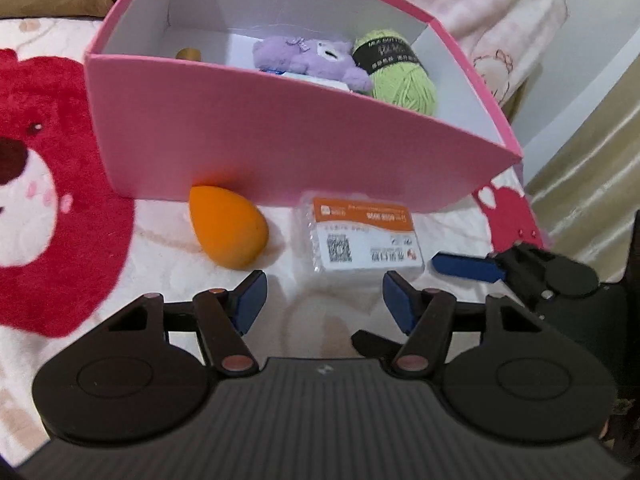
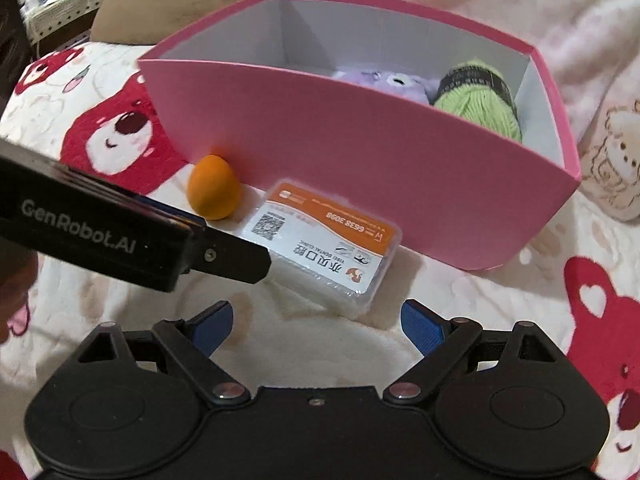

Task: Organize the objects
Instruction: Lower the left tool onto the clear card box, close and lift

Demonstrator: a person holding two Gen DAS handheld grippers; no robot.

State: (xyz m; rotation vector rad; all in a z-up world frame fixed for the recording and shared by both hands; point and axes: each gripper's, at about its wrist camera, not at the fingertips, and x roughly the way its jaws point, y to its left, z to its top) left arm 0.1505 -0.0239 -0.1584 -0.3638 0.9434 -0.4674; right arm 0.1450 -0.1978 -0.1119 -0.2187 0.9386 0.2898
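Note:
A pink box (image 1: pixel 260 132) (image 2: pixel 360 152) stands on the bear-print blanket. It holds a purple plush toy (image 1: pixel 308 60) (image 2: pixel 392 80), a green yarn ball (image 1: pixel 400 76) (image 2: pixel 480 104) and a small gold-topped item (image 1: pixel 189 54). In front of the box lie an orange egg-shaped sponge (image 1: pixel 226 226) (image 2: pixel 215 193) and a clear plastic case with an orange-and-white label (image 1: pixel 362 236) (image 2: pixel 324 248). My left gripper (image 1: pixel 324 300) is open and empty, just short of the case. My right gripper (image 2: pixel 316 324) is open and empty, also just short of the case.
The right gripper's blue finger (image 1: pixel 466 266) shows at the right of the left wrist view. The left gripper's body (image 2: pixel 104 232) crosses the left of the right wrist view. A brown cushion (image 2: pixel 160 4) and pale bedding (image 2: pixel 540 12) lie behind the box.

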